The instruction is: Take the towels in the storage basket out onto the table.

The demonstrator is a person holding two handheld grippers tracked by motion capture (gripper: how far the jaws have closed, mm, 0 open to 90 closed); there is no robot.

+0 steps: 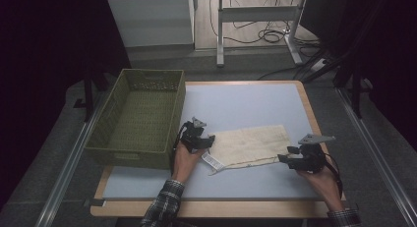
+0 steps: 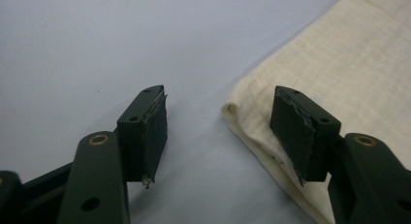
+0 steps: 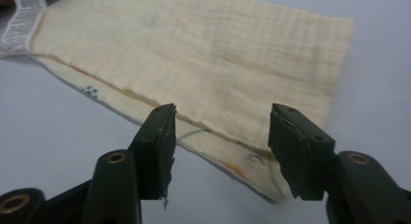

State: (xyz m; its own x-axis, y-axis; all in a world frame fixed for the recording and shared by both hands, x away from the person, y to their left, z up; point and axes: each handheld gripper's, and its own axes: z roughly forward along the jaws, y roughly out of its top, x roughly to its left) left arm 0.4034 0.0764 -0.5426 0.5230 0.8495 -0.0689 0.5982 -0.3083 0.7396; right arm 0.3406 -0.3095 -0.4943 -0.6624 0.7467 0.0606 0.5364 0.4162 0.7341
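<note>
The folded cream cloth [image 1: 251,144] lay flat on the worktop [image 1: 246,101], just right of the green basket [image 1: 140,120]. My left claw [image 2: 218,132] stood open at its left corner, my right claw [image 3: 220,144] open over its near right edge, neither gripping. I judged it light, limp and prone to unfolding, so I would pinch all layers at the corners.

The print on the label [image 3: 22,21] is too blurred to read. The cloth [image 2: 358,59] runs off the left tool view's right edge, and its near corner [image 3: 286,192] looks smeared, perhaps by motion.
</note>
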